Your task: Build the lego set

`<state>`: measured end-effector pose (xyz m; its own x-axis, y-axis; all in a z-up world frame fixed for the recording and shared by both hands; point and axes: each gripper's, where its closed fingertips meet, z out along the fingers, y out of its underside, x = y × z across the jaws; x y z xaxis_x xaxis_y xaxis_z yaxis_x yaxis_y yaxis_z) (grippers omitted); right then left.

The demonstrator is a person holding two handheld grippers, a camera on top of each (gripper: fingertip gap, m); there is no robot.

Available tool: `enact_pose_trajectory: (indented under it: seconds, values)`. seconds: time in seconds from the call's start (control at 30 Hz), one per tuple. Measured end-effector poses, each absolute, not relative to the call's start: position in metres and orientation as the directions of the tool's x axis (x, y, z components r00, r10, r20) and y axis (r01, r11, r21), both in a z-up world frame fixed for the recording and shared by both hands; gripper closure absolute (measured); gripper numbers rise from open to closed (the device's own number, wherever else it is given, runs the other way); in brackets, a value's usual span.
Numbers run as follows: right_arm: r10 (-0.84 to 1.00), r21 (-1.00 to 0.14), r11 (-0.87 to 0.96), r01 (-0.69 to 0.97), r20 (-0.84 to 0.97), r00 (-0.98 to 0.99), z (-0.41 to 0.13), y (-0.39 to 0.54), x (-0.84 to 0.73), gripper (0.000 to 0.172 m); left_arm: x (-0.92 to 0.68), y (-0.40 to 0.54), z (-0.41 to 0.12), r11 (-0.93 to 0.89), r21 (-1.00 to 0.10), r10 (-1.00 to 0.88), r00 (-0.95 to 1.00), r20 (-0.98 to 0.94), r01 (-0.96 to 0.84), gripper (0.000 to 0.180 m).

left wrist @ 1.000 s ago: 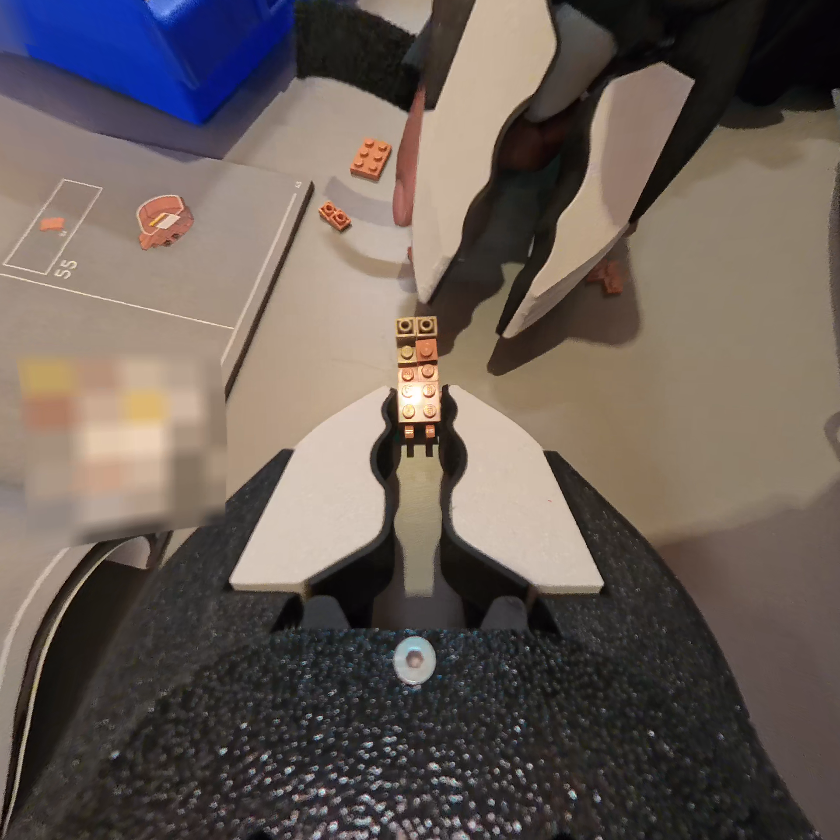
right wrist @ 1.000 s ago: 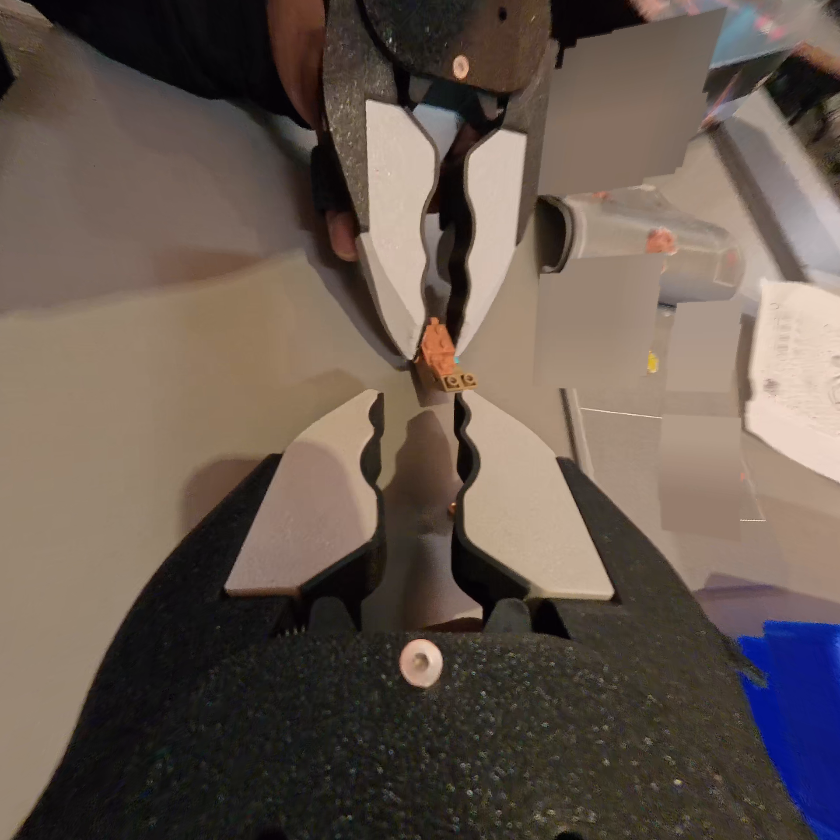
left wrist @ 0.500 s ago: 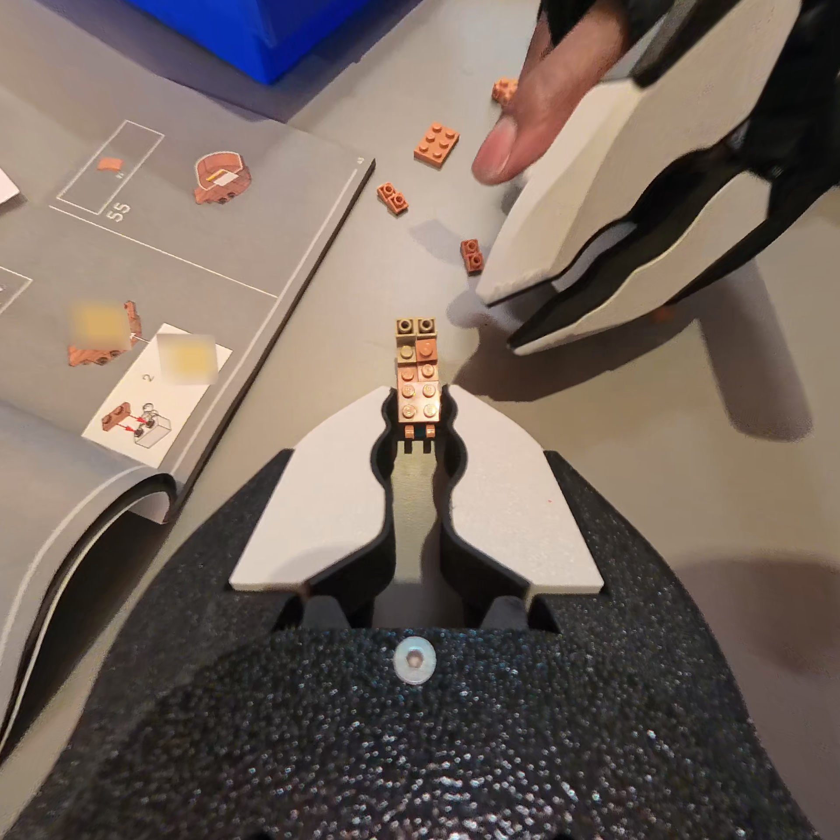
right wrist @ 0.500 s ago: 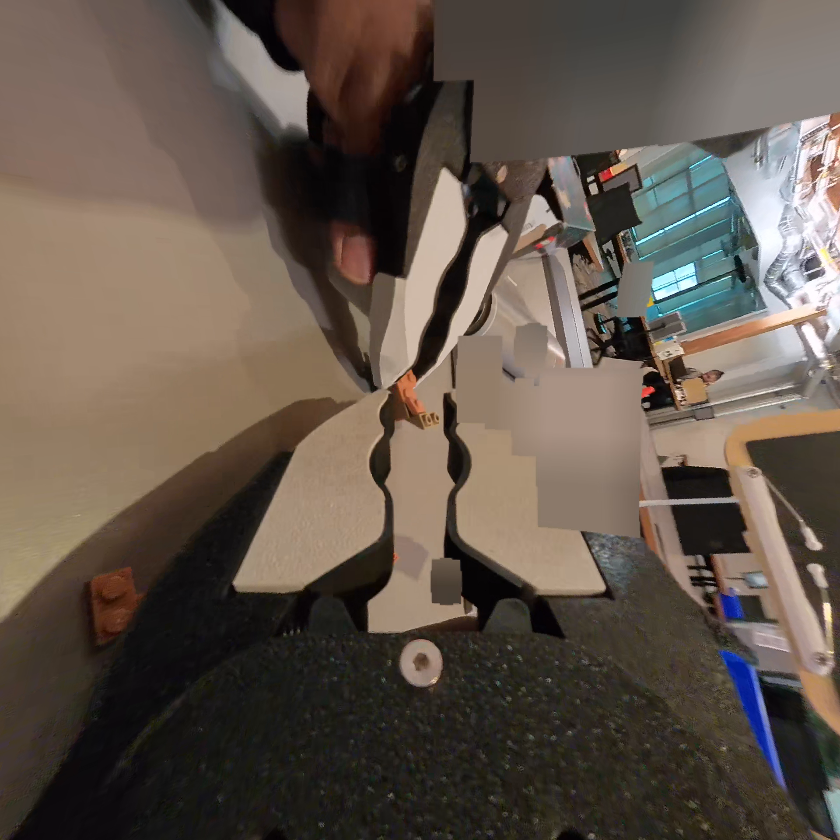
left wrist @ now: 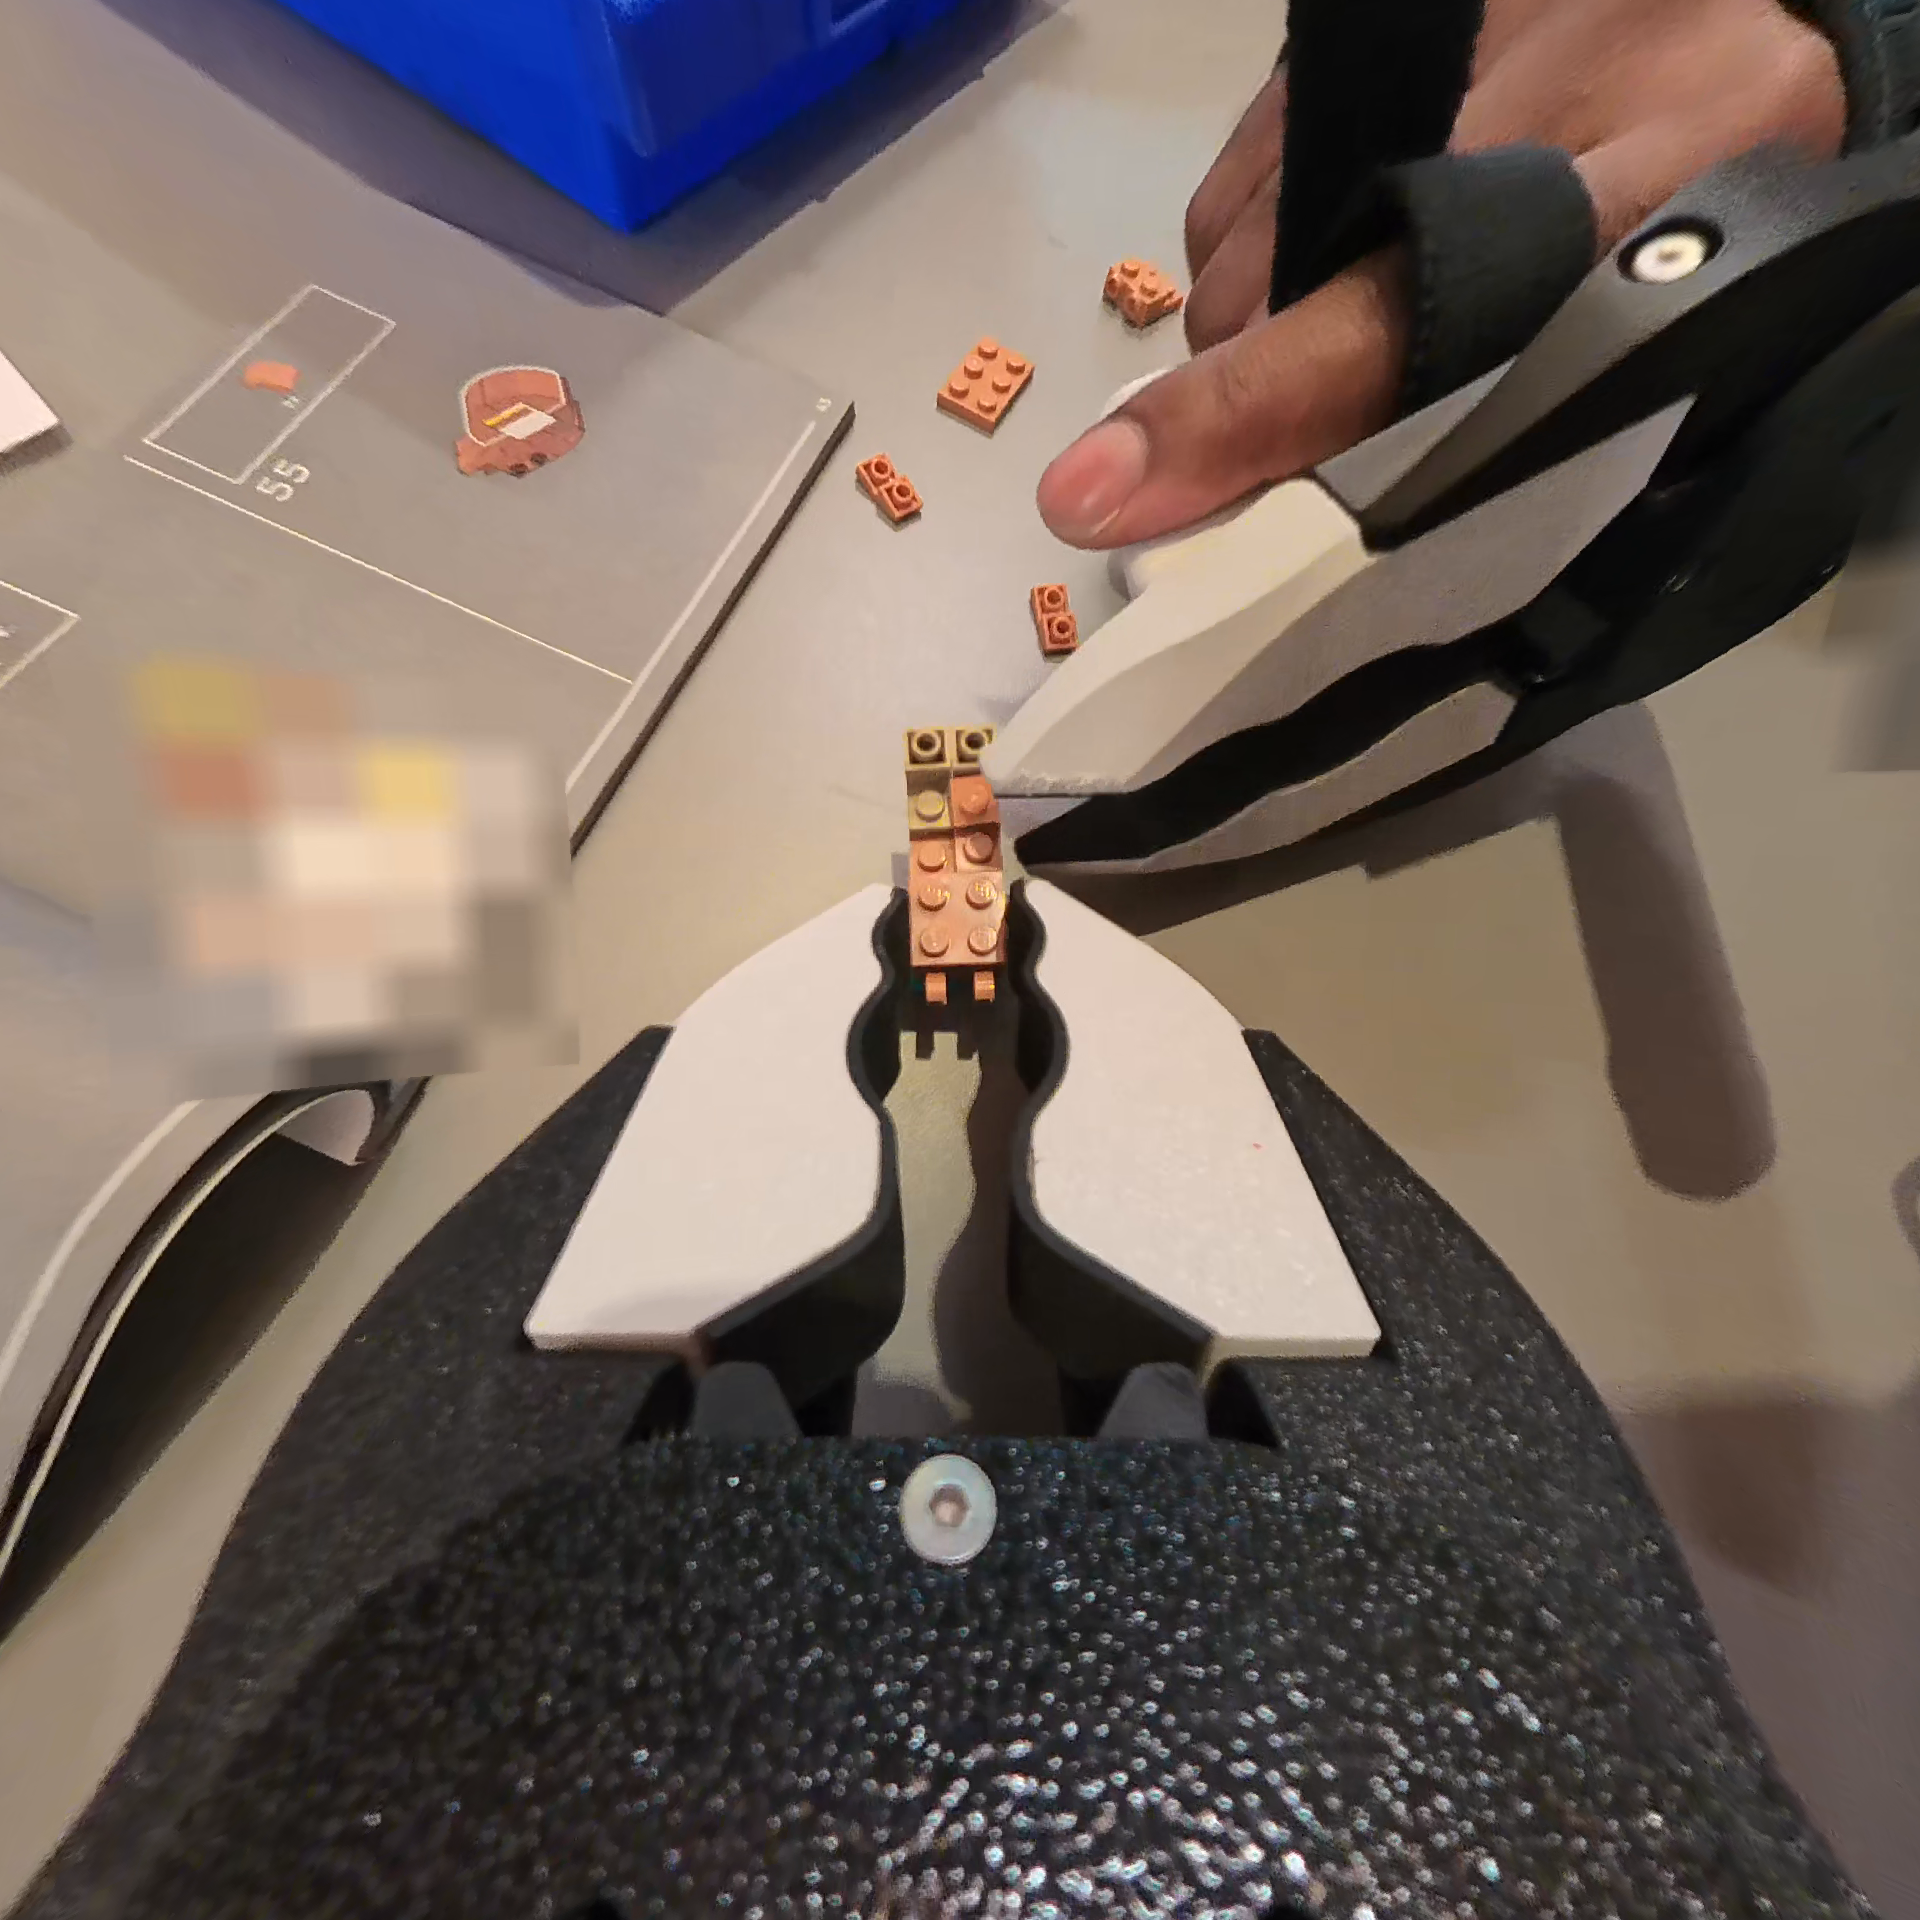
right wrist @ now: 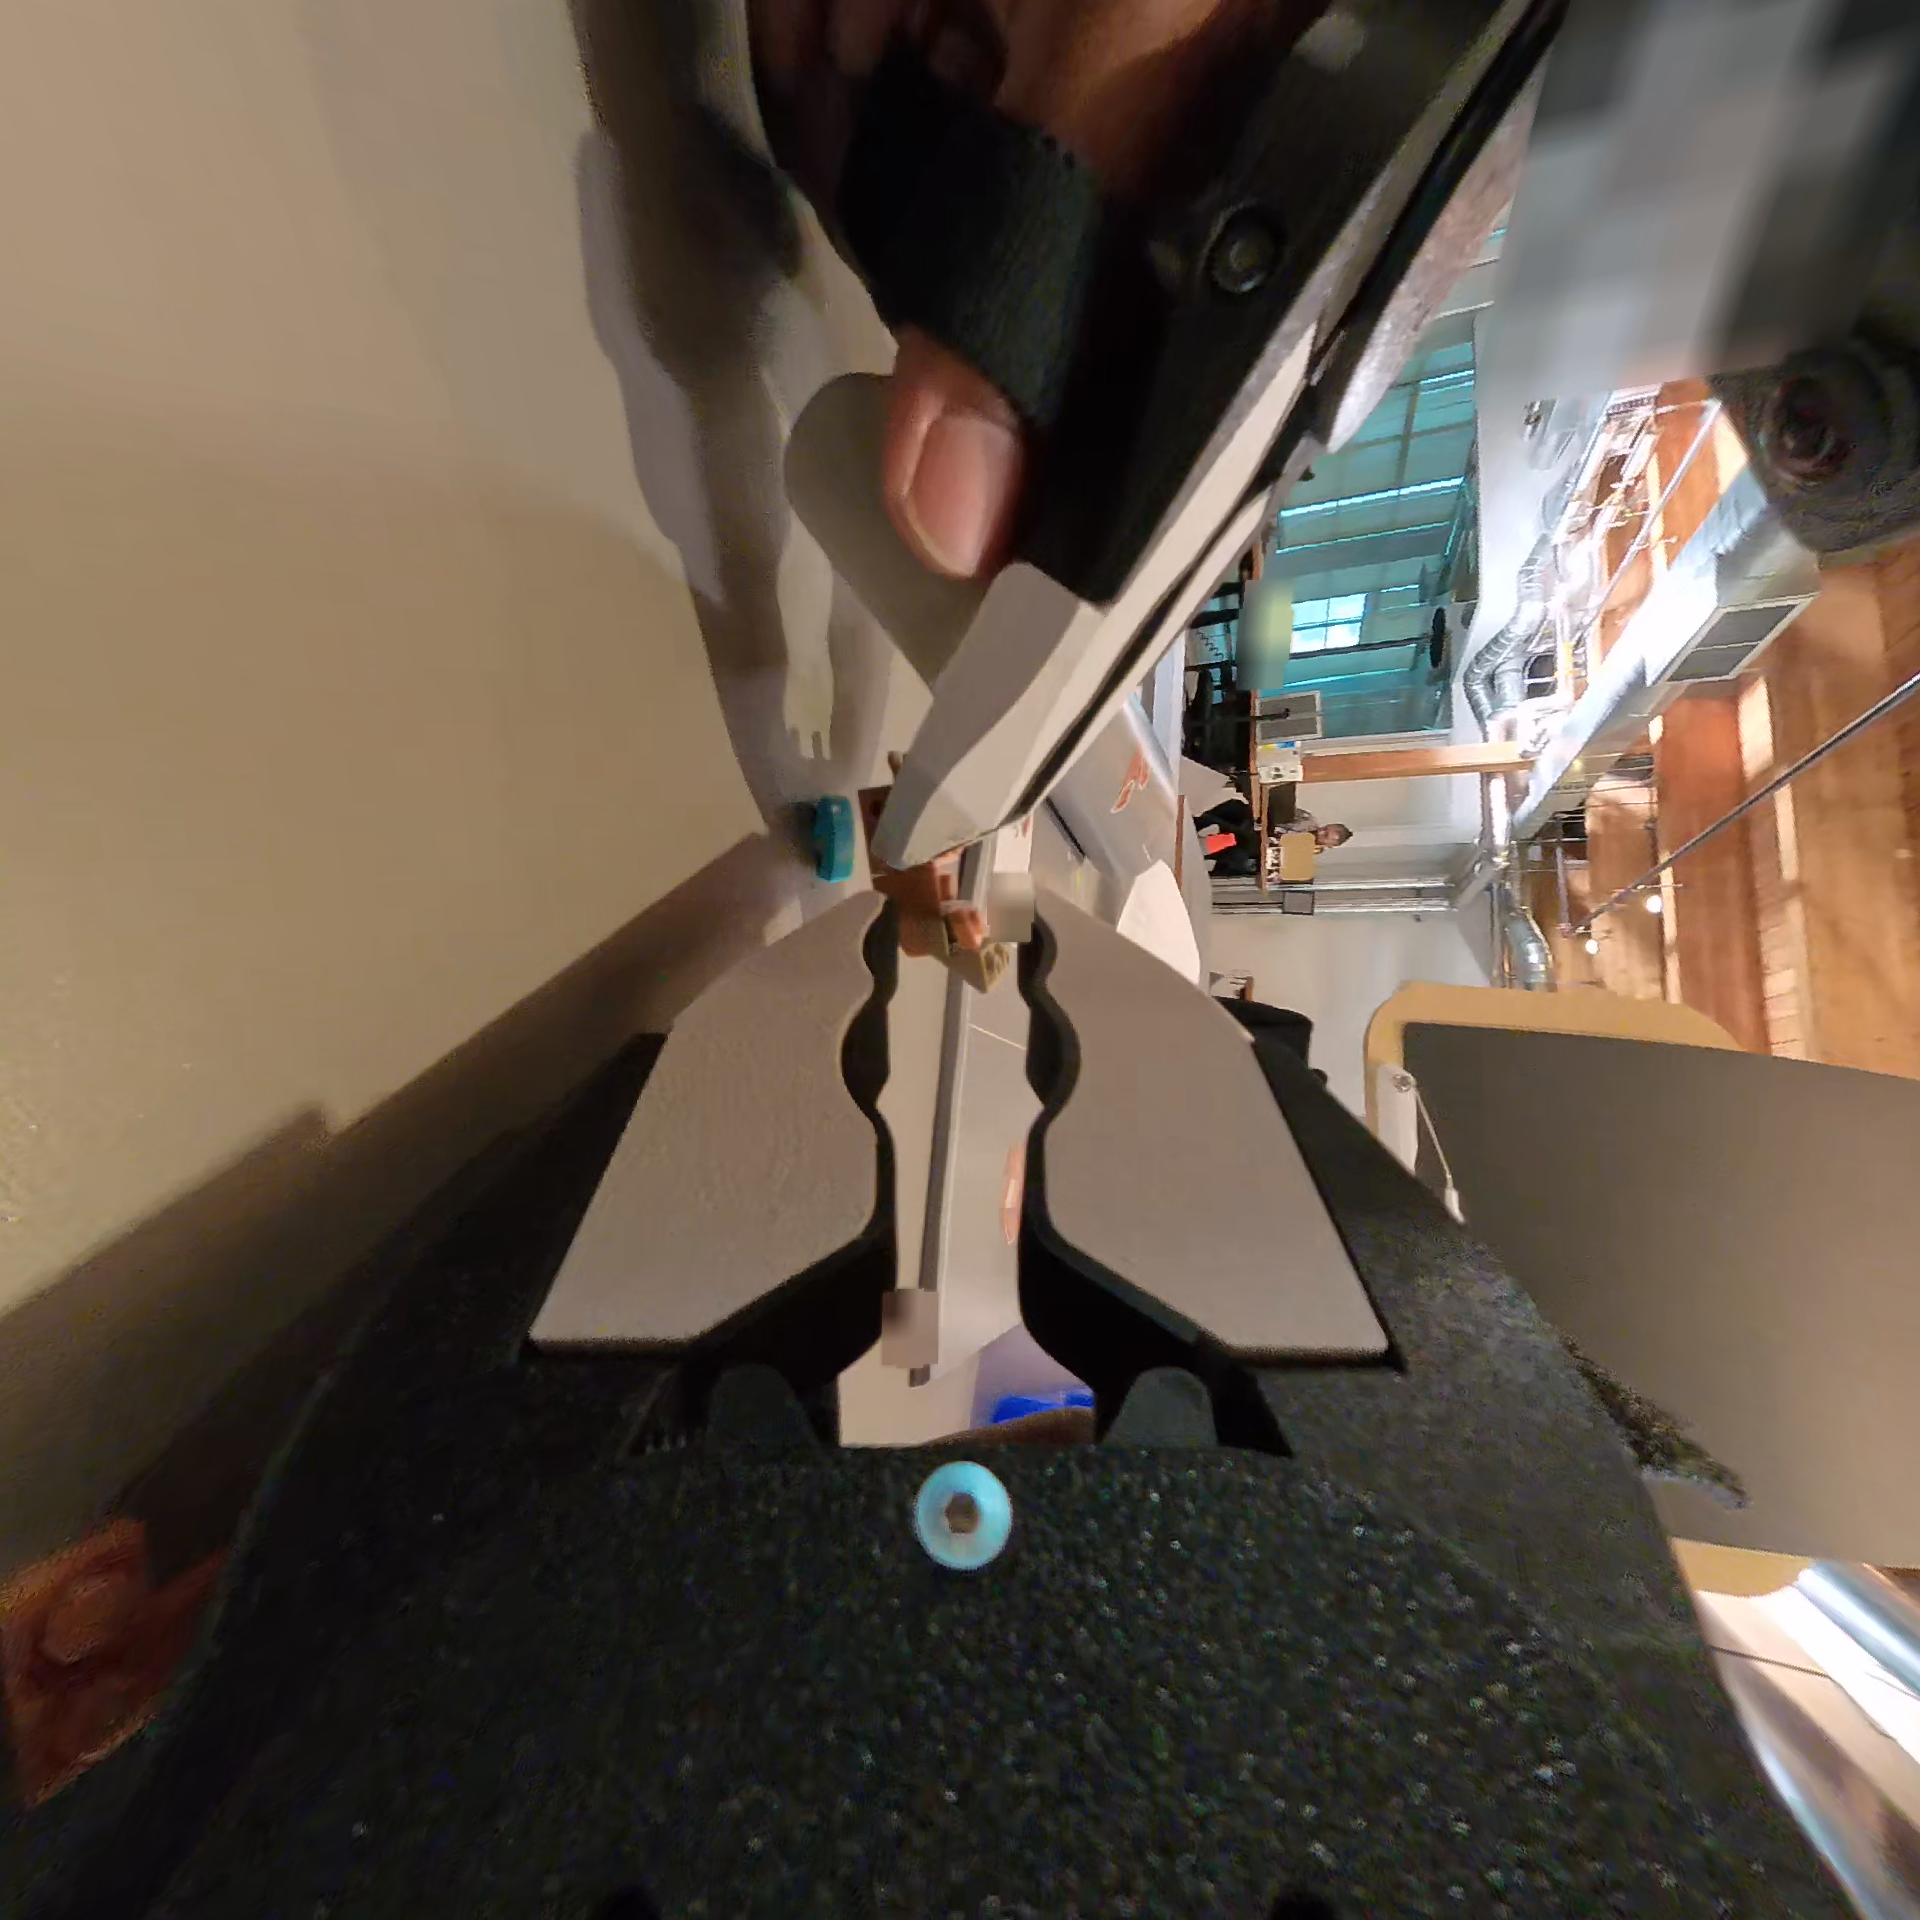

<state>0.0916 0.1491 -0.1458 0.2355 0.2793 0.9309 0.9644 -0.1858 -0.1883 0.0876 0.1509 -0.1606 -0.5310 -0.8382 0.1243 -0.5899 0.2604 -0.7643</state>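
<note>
My left gripper [left wrist: 956,906] is shut on a small brick assembly [left wrist: 943,821] of orange-brown and olive bricks and holds it just above the grey table [left wrist: 1299,987]. The assembly's far end sticks out past the fingertips. My right gripper [left wrist: 1013,812] comes in from the right, turned on its side, with its tips at the assembly's right edge. In the right wrist view the assembly's end [right wrist: 940,930] stands between my right gripper's [right wrist: 956,914] parted fingers, and I see no firm grip. The left gripper's fingers [right wrist: 987,727] reach in from above.
An open instruction booklet [left wrist: 416,540] lies at the left and a blue bin [left wrist: 623,83] behind it. Loose orange bricks [left wrist: 985,381] [left wrist: 888,488] [left wrist: 1055,618] lie beyond the assembly. A person's hand [left wrist: 1247,416] grips the right gripper. A teal piece [right wrist: 831,836] lies on the table. The tips of both grippers are at nearly the same place.
My right gripper rolled onto its side, narrowed its jaws and moved its tips up to the assembly's right edge. My left gripper kept its hold on the assembly throughout.
</note>
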Motion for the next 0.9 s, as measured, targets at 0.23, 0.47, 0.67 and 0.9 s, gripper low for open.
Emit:
enact_pose_trajectory:
  seconds: [0.23, 0.47, 0.67, 0.9]
  values:
    - [0.255, -0.103, -0.191, 0.976, 0.955, 0.151, -0.144, 0.152, 0.091, 0.15, 0.087, 0.154, -0.155, 0.26, -0.77, -0.845, -0.523, 0.111, -0.583, 0.163]
    - [0.231, -0.051, -0.191, 0.98, 0.968, 0.095, -0.142, 0.154, 0.09, 0.149, 0.086, 0.154, -0.151, 0.269, -0.776, -0.845, -0.527, 0.095, -0.571, 0.163]
    - [0.21, -0.047, -0.202, 0.978, 0.974, 0.091, -0.139, 0.156, 0.092, 0.149, 0.086, 0.154, -0.146, 0.279, -0.791, -0.843, -0.533, 0.069, -0.544, 0.163]
    - [0.152, -0.061, -0.206, 0.977, 0.984, 0.093, -0.129, 0.158, 0.093, 0.151, 0.088, 0.153, -0.137, 0.262, -0.822, -0.844, -0.534, 0.059, -0.505, 0.163]
